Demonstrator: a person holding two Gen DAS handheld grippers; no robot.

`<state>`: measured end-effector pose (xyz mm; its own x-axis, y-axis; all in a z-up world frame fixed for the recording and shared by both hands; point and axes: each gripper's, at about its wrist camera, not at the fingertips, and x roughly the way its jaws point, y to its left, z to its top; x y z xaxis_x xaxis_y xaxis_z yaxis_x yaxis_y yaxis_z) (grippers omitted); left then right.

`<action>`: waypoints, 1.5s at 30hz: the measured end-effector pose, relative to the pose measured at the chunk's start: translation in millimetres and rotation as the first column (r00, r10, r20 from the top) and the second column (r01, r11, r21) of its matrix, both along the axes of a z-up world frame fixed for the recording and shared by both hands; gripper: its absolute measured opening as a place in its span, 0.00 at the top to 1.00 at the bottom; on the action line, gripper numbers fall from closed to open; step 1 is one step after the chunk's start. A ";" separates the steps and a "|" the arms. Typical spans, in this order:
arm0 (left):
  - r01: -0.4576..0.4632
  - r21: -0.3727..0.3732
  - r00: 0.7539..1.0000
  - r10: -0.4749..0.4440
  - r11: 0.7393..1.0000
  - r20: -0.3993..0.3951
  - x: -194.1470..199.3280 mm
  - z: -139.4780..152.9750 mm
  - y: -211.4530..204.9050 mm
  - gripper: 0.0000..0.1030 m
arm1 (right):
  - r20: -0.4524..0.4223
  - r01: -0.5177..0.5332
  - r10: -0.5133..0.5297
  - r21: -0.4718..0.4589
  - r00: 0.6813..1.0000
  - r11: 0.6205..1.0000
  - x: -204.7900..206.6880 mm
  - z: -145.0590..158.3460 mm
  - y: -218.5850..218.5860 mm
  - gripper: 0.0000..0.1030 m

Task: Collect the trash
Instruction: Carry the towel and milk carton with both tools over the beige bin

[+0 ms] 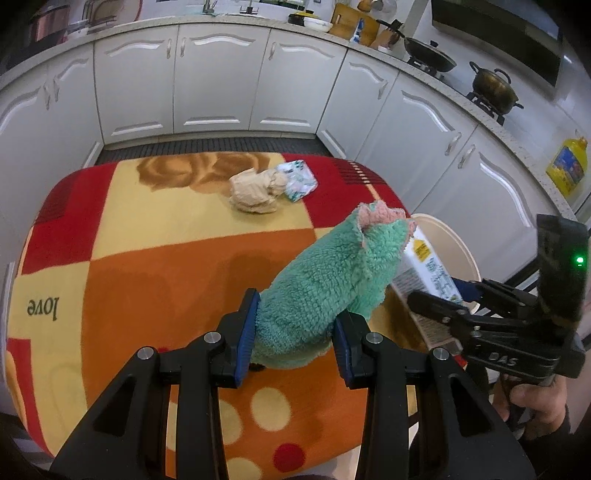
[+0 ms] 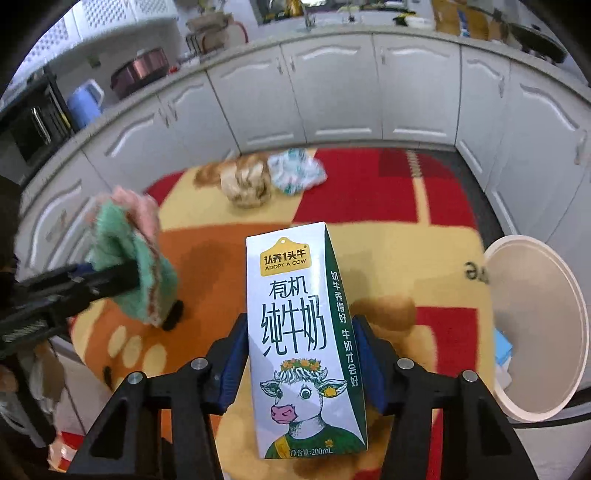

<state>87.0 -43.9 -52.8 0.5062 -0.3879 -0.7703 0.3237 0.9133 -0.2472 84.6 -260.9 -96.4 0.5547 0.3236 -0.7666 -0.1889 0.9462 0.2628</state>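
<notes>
Milk carton [image 2: 303, 343] sits clamped in your right gripper [image 2: 301, 363]; your left gripper [image 1: 293, 332] pinches the green cloth [image 1: 325, 291], bin [image 2: 535, 332] right of the carton.

White cabinets [image 1: 221, 77] curve ahead under a cluttered counter [image 1: 258, 20]; stove pots [image 1: 495, 86] off right, patterned cloth [image 1: 147, 266] below

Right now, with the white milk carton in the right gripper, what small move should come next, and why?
Probably carry the white milk carton with the cow picture rightward over the round cream bin, then release. The right gripper already clamps it, and the open bin stands just right of it, beside the table.
</notes>
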 end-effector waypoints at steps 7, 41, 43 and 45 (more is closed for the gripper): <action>0.042 -0.011 0.999 -0.042 0.999 0.022 -3.9 11.6 -25.9 0.66 | 0.048 0.064 -0.066 0.030 0.997 0.997 -18.6 20.7 -29.3 0.49; 0.272 -0.027 0.961 -0.273 0.962 -0.030 21.9 -3.2 -211.6 0.66 | 0.011 0.416 -0.418 0.075 0.908 0.906 -49.3 -2.7 -194.8 0.49; 0.286 -0.030 0.957 -0.287 0.958 -0.040 26.1 -7.1 -223.9 0.66 | 0.003 0.434 -0.436 0.076 0.900 0.898 -48.8 -6.6 -203.6 0.49; 0.298 -0.029 0.953 -0.299 0.954 -0.046 28.8 -10.1 -235.4 0.66 | -0.005 0.447 -0.448 0.076 0.894 0.891 -48.7 -10.3 -210.0 0.49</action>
<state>115.7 -279.3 -62.9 0.3260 -0.5322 -0.7814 0.5679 0.7710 -0.2882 35.9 -470.9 -106.7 0.6633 0.0944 -0.7424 0.2458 0.9095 0.3353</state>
